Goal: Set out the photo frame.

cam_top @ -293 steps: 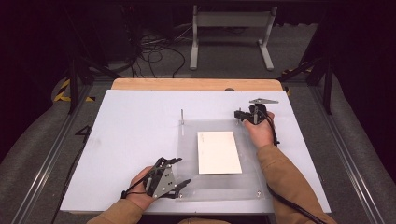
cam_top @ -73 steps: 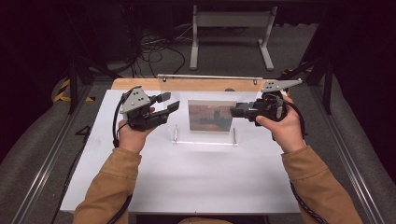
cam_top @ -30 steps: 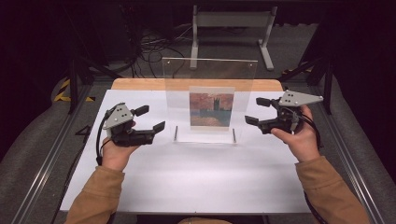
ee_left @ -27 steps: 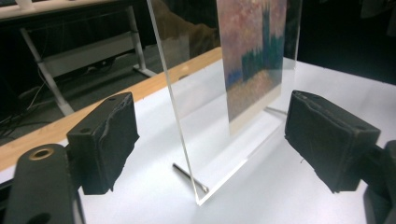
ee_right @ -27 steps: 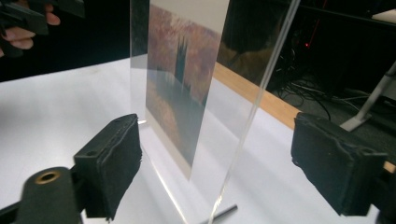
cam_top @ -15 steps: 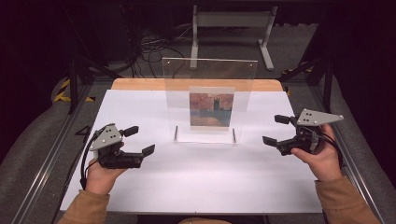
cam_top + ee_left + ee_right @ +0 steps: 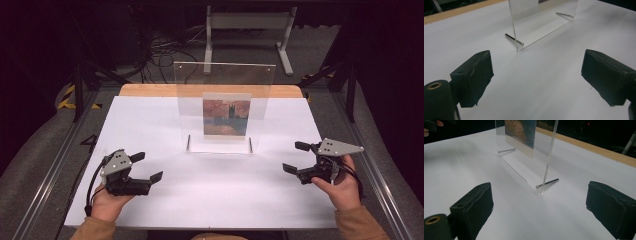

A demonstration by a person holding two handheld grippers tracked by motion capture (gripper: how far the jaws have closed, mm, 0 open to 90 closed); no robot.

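Left gripper (image 7: 148, 168): held low over the white table (image 7: 220, 200), jaws spread wide with nothing between them.
Right gripper (image 7: 295, 157): also released, jaws well apart and empty, held just above the table surface.
Clear acrylic frame (image 7: 224, 90): stands upright between the two grippers and beyond both, well apart from each; ahead and to the right of the left gripper, ahead and to the left of the right gripper.
Picture (image 7: 224, 116): a reddish and blue print inside the frame, facing the person.
Metal pins (image 7: 514, 40): two thin rods pass through the frame's bottom edge and lie on the table.
Hands: the left hand (image 7: 107, 200) grips its gripper from below, as does the right hand (image 7: 342, 187).
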